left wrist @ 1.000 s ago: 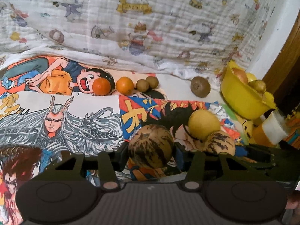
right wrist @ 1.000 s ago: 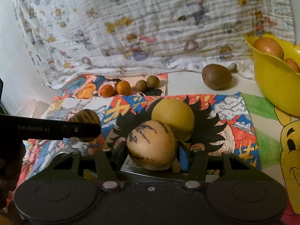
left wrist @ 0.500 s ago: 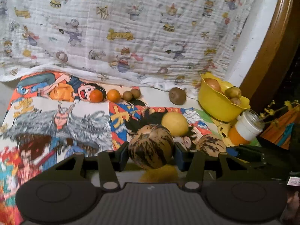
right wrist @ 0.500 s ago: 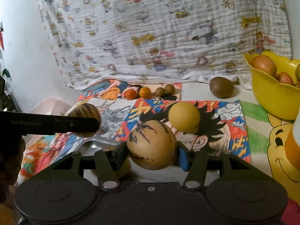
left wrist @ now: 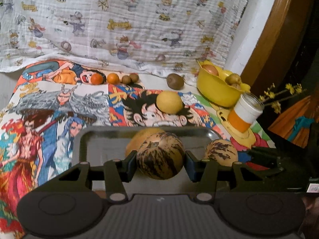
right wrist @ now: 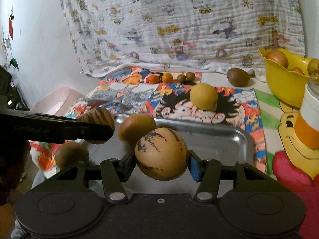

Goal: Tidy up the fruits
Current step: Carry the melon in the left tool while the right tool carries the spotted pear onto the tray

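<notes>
My left gripper [left wrist: 160,161] is shut on a brown-striped round melon [left wrist: 160,155] and holds it above a metal tray [left wrist: 103,141]. My right gripper [right wrist: 161,162] is shut on a paler striped melon [right wrist: 161,156], also above the tray [right wrist: 219,139]. In the right wrist view the left gripper's melon [right wrist: 97,119] shows at the left, partly hidden by a black finger. An orange-brown fruit [right wrist: 136,128] lies in the tray. A yellow round fruit [left wrist: 169,102] lies on the comic cloth beyond the tray.
Two oranges [left wrist: 104,78], two small brown fruits [left wrist: 130,78] and a kiwi [left wrist: 175,81] lie along the back. A yellow bowl [left wrist: 217,89] of fruit and an orange-and-white jar [left wrist: 244,113] stand at the right. A brown fruit [right wrist: 68,155] lies left of the tray.
Both grippers have risen and pulled back with their melons, from beside the yellow fruit to above the metal tray, which has come into view.
</notes>
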A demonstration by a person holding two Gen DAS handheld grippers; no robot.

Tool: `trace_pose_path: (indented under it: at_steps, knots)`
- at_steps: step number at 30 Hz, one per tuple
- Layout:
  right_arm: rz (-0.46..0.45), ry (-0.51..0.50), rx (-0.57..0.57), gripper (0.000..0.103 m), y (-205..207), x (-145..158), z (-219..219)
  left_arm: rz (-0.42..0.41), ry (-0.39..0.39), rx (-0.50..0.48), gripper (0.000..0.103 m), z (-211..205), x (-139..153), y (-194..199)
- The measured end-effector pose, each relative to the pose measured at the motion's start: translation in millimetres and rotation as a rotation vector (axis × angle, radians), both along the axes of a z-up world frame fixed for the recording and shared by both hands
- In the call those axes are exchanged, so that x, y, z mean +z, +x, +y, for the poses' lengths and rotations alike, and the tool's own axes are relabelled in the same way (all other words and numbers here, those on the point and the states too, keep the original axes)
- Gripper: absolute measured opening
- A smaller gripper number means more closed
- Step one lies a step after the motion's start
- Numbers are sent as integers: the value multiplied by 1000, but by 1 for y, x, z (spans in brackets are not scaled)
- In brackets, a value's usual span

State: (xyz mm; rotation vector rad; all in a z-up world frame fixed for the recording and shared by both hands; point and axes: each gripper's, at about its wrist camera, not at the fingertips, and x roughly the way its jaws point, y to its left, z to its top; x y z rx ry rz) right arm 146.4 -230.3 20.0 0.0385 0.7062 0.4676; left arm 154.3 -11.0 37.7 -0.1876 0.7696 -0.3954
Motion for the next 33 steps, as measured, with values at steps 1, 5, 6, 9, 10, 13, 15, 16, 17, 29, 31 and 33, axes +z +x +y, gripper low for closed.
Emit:
trace_pose_path:
  at_steps: [1, 5, 6, 9, 10, 13, 15, 16, 17, 29, 31, 33]
  knots:
    - [4, -4, -1, 57, -4, -1, -1, 3, 3, -4, 54, -1, -1, -4]
    - [6, -39, 2, 57, -17, -4, -4, 12, 18, -21, 54, -9, -6, -15]
    - [6, -49, 2, 57, -20, -5, -4, 14, 25, -25, 54, -11, -7, -18]
    - [9, -68, 0, 57, -27, -7, -7, 23, 50, -32, 54, -17, -12, -23]
    - [9, -78, -3, 57, -29, -8, -8, 26, 60, -34, 54, -18, -14, -25]
    - [6, -99, -5, 57, -32, -12, -9, 43, 80, -34, 54, -22, -19, -28]
    - [10, -105, -6, 57, -32, -14, -9, 56, 94, -34, 54, -24, -22, -29]
    - [14, -105, -7, 57, -32, -15, -10, 62, 106, -32, 54, -26, -23, -29]
    - [17, -104, -7, 57, -31, -16, -10, 67, 118, -29, 54, -27, -25, -29]
    - [30, -113, 3, 57, -31, -23, -8, 65, 194, -40, 54, -35, -29, -32]
    - [30, -114, 3, 57, -32, -23, -8, 66, 206, -43, 54, -36, -30, -32]
    - [30, -113, 3, 57, -32, -23, -8, 67, 211, -44, 54, -37, -30, -32]
